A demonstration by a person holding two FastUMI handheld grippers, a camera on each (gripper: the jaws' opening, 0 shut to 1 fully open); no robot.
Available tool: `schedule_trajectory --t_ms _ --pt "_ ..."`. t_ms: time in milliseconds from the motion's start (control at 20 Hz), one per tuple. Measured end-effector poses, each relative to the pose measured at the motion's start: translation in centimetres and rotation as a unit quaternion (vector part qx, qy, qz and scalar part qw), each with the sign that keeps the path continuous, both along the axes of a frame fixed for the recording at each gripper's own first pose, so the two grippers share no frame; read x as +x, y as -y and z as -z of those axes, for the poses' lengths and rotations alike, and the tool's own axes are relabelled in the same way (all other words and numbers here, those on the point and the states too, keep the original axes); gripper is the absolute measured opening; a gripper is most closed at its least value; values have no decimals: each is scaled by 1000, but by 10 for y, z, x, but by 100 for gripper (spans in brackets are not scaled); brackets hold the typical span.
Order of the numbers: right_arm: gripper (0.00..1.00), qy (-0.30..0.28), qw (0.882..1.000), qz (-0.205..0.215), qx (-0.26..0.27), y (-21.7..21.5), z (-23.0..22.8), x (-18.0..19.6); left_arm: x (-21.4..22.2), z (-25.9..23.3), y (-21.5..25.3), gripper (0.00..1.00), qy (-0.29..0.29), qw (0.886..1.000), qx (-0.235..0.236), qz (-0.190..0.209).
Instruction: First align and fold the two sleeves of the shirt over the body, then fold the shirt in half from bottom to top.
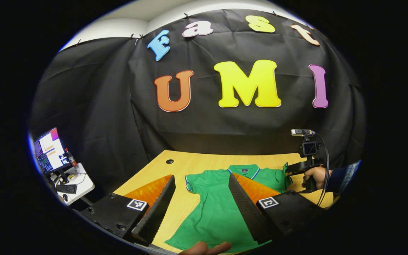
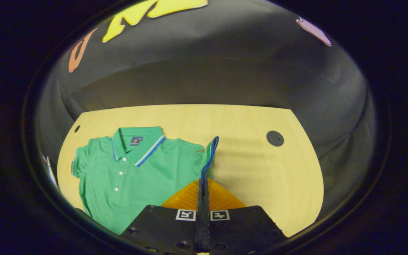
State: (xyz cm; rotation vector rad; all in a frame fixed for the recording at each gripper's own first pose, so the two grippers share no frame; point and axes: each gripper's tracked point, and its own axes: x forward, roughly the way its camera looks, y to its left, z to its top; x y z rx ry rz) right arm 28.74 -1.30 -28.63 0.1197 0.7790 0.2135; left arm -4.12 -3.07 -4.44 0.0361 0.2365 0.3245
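Lying flat and face up on the pale wooden tabletop (image 2: 246,120), the green short-sleeved polo shirt (image 2: 133,177) with blue-and-white trim is the landmark for everything else. To the far left of the shirt, off the tabletop's edge in the left gripper view, a lit computer monitor (image 1: 49,150) stands on a small white side table (image 1: 78,182) along with a dark keyboard (image 1: 66,188). The shirt's left-hand sleeve (image 1: 191,182) lies spread out flat beside the body. The left gripper (image 1: 200,205) hovers above the shirt's body with its jaws wide apart, nothing between them, and a person's fingers (image 1: 205,248) show at the shirt's bottom hem. In the right gripper view, the collar (image 2: 138,143) and the white buttons run down the shirt's front. At the shirt's right-hand side, the right gripper (image 2: 203,193) has its jaws pressed together on the blue-trimmed cuff of the right-hand sleeve (image 2: 209,154), which stands lifted off the tabletop. In the left gripper view the same gripper appears to the right of the shirt, held by a hand (image 1: 315,175) in a dark sleeve. Right of the shirt, a round dark hole (image 2: 275,138) sits in the bare tabletop.
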Motion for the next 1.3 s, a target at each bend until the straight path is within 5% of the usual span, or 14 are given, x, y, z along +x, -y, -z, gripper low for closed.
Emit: schedule_trajectory --t_ms 450,500,650,750,900,1300 --pt "2 7 999 -37 -5 -88 -22 -20 -19 -3 -54 98 10 999 -12 -32" --pt "9 9 999 -40 2 -92 -27 -22 -20 -2 -60 98 10 999 -13 -32" --pt "59 20 999 -41 3 -92 -43 -30 -19 0 -75 98 8 1000 -15 -24" --pt "67 41 998 -37 -5 -84 -63 -36 -14 5 -87 98 5 1000 -22 -19" --pt "96 60 998 -31 1 -71 -92 -55 8 13 -99 98 5 999 -36 1" --pt "96 154 988 -8 -20 -37 -185 -127 102 104 -119 95 -94 986 -129 45"
